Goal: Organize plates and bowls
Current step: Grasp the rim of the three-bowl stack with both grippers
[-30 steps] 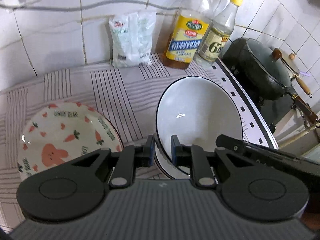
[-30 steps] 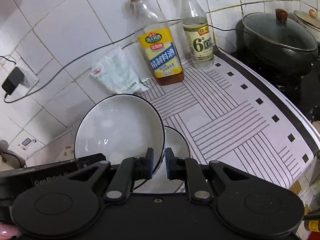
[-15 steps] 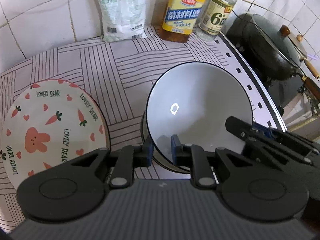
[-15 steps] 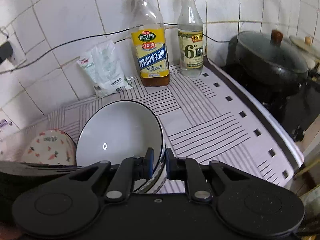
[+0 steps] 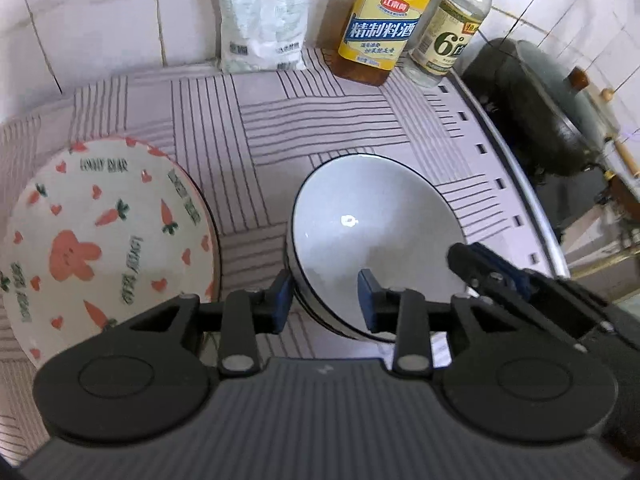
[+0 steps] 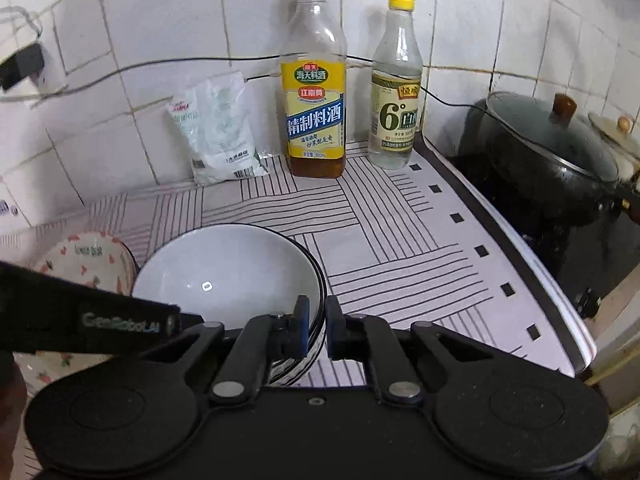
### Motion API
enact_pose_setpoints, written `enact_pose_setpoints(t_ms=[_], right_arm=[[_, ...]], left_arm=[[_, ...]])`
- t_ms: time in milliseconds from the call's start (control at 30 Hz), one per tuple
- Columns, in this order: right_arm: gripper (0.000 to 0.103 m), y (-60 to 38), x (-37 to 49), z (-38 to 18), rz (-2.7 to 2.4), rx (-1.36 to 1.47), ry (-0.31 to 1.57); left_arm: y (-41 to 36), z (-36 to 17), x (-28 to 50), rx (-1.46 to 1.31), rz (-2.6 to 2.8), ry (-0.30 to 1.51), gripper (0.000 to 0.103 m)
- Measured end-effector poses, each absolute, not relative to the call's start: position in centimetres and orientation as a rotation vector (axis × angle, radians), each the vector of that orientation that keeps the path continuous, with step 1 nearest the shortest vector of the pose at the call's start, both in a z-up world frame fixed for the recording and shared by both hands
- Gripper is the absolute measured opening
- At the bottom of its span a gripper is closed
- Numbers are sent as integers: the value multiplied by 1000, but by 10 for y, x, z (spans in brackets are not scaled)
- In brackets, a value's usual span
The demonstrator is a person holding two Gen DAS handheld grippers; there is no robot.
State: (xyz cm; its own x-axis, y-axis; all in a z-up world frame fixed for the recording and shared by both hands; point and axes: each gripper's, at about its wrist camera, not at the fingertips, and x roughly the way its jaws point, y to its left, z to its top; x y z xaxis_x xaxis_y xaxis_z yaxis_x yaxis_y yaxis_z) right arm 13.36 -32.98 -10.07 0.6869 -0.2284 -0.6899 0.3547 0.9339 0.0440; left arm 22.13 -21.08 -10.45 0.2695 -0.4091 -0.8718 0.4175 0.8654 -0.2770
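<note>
A white bowl with a black rim (image 5: 372, 232) sits nested in another like bowl on the striped cloth; it also shows in the right wrist view (image 6: 228, 276). My left gripper (image 5: 325, 298) is open, its fingers either side of the bowl's near-left rim. My right gripper (image 6: 317, 330) is shut on the bowl's right rim. A carrot-and-bunny patterned plate (image 5: 100, 248) lies to the left and shows in the right wrist view (image 6: 88, 256).
A cooking wine bottle (image 6: 316, 100), a vinegar bottle (image 6: 396, 92) and a white bag (image 6: 218, 136) stand against the tiled wall. A lidded black pot (image 6: 548, 160) sits on the stove at right. The counter edge (image 6: 552, 292) runs along the right.
The tilted bowl has come down level into the lower bowl. My left gripper has opened off its rim. The right gripper still holds the rim.
</note>
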Motion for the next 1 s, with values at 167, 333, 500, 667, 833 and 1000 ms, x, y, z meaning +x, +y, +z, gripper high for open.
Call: enact_pose_setpoints(t_ms=[167, 333, 500, 667, 833, 1000], right_arm=[[14, -331, 120, -91, -282, 217, 724], [16, -330, 98, -84, -210, 242, 710], [28, -318, 80, -84, -134, 193, 695], [48, -305, 73, -92, -54, 118, 685], [64, -300, 74, -117, -14, 89, 701], [74, -302, 85, -158, -30, 65, 696]], left_arm=[[-194, -90, 219, -46, -577, 1170, 33], [-176, -80, 211, -92, -610, 1167, 34], [-159, -79, 204, -151, -620, 1148, 33], [-147, -82, 198, -229, -651, 1130, 33], [-139, -84, 193, -292, -698, 1097, 35], [-133, -95, 198, -369, -744, 1093, 45]])
